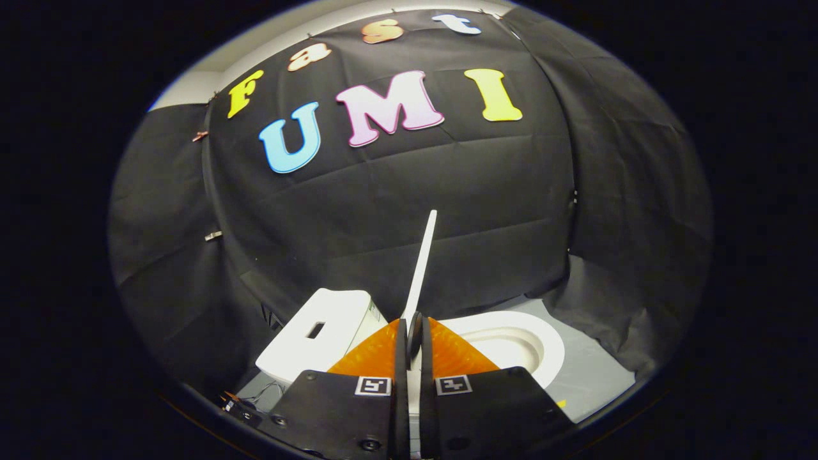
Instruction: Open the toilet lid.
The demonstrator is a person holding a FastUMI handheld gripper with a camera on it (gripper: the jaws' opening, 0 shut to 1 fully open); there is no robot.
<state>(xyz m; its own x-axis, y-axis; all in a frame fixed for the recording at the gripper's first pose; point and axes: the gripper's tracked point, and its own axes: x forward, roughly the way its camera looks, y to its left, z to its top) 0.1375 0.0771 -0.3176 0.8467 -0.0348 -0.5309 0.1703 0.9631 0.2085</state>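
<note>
Centrally, at the bottom of the frame, the gripper point(413, 332) is being seen from behind, its two fingers point(401, 358) being brought almost together so that only a narrow slit is being left between them. Within that slit the lower edge of the toilet lid point(423, 259) is being pinched, both fingers being pressed against its thin white panel from either side.

The lid is being held raised, edge-on to the camera, and is being shown as a slim white strip rising from just ahead of the fingertips toward the middle of the frame, tilted slightly to the right at its top. It is being set against the black cloth wall point(498, 191) that is being spread across the upper and middle parts of the frame.

To the lower right of the fingers, the toilet seat point(543, 338) and the pale bowl inside it are being left uncovered, just beyond and beside the right finger. To the lower left of the fingers, the white cistern point(339, 319) is being seen, with a small dark rectangular opening on its top face. A grey floor point(594, 377) is being glimpsed at the lower right, beyond the seat, where the cloth is being draped down to meet it.
</note>
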